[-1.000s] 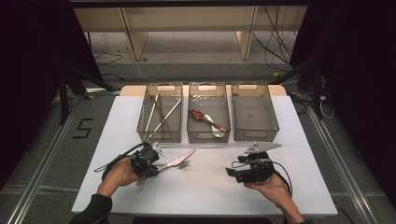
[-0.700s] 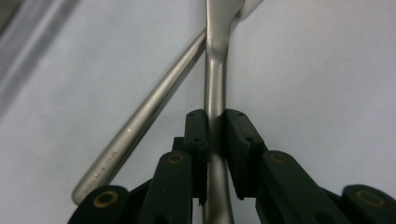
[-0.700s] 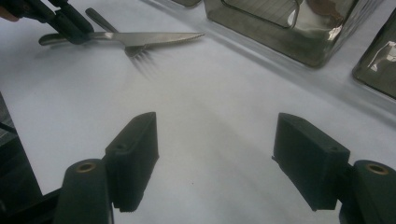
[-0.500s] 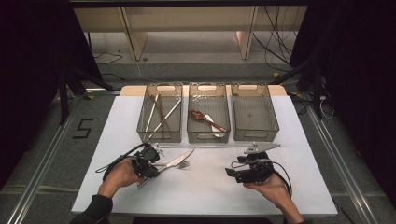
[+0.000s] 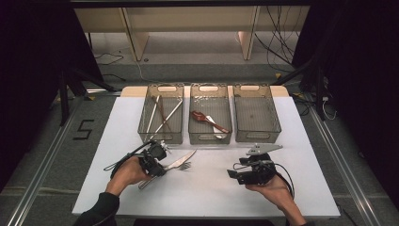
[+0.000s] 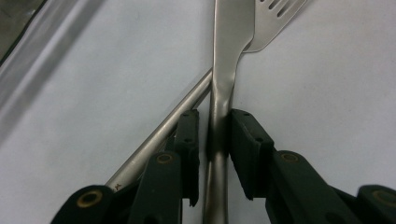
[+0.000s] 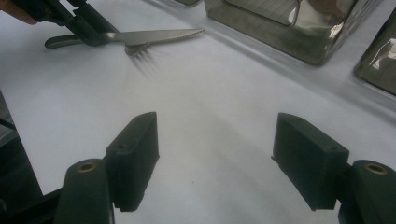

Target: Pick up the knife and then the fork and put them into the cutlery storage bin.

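A steel knife lies on the white mat, its blade crossing a steel fork. My left gripper sits low over their handle ends. In the left gripper view the knife handle runs between my two pads, and the jaws have just been opening: a thin gap shows on the left pad's side. The fork handle passes outside the left jaw, and its tines lie under the blade. My right gripper rests near the front right, jaws wide apart and empty, pointing towards the knife.
Three clear bins stand in a row behind the cutlery. The left bin holds long sticks, the middle bin a red-brown spoon and a pale utensil, and the right bin looks empty. Bare mat lies between the hands.
The left hand has shifted slightly at the knife handle. The knife, the fork and the right gripper stay where they were.
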`<state>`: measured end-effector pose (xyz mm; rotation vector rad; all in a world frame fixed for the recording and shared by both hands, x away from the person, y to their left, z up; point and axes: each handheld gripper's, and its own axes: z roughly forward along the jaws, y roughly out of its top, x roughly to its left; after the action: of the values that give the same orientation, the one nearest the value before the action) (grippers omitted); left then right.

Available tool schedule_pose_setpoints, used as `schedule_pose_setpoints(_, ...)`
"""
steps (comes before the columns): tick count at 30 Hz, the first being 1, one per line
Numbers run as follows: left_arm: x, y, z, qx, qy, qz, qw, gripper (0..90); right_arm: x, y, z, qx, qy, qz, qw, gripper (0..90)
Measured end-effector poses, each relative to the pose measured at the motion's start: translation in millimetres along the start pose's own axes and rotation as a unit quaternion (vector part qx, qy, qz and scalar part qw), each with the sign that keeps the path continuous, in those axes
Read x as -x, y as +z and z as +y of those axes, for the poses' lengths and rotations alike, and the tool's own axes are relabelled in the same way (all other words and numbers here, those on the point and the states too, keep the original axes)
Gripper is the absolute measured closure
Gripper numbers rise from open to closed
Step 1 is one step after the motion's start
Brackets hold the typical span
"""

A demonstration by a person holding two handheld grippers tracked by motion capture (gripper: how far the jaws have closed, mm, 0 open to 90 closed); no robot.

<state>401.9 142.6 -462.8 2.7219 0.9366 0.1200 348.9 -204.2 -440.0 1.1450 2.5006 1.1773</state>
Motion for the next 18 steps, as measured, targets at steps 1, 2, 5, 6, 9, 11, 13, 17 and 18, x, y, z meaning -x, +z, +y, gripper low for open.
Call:
schedule_pose_setpoints(1, 1.5, 0.1, 1.3, -0.004, 0.003, 0.003, 1.0000, 72.5, -0.2, 0.2, 0.0, 0.000, 0.000, 0.000, 1.0000, 31.8)
schedule_pose_setpoints(2, 3.0, 0.1, 2.3, -0.007, 0.011, 0.005, 0.9999, 74.0, -0.4, 0.2, 0.1, 0.000, 0.000, 0.000, 1.0000, 31.8)
schedule_pose_setpoints(5, 5.6, 0.1, 2.9, -0.008, 0.021, 0.008, 0.9997, 78.7, -0.7, -0.2, 0.5, 0.000, -0.002, -0.001, 1.0000, 31.9)
schedule_pose_setpoints(6, 5.4, 0.0, 2.5, -0.006, 0.023, 0.008, 0.9997, 79.1, -0.7, -0.4, 0.6, 0.001, -0.002, 0.000, 1.0000, 31.9)
schedule_pose_setpoints(9, 6.5, -0.5, 0.7, 0.000, 0.027, 0.011, 0.9996, 79.4, -0.5, -0.4, 0.4, 0.001, -0.001, 0.000, 1.0000, 31.9)
schedule_pose_setpoints(11, 5.5, -1.0, 0.0, 0.009, 0.025, 0.005, 0.9996, 79.5, -0.2, -0.3, 0.4, 0.000, -0.001, 0.001, 1.0000, 31.9)
schedule_pose_setpoints(13, 4.9, -3.0, -0.5, 0.018, 0.022, -0.004, 0.9996, 79.6, -0.1, -0.4, 0.2, 0.001, 0.000, 0.000, 1.0000, 31.9)
schedule_pose_setpoints(17, 6.4, -7.3, -0.9, 0.028, 0.023, -0.017, 0.9992, 79.7, 0.1, -1.4, 0.1, 0.001, 0.001, 0.001, 1.0000, 31.9)
schedule_pose_setpoints(18, 7.0, -8.7, -0.8, 0.034, 0.023, -0.016, 0.9990, 79.7, 0.0, -1.5, 0.2, 0.002, 0.000, 0.001, 1.0000, 32.0)
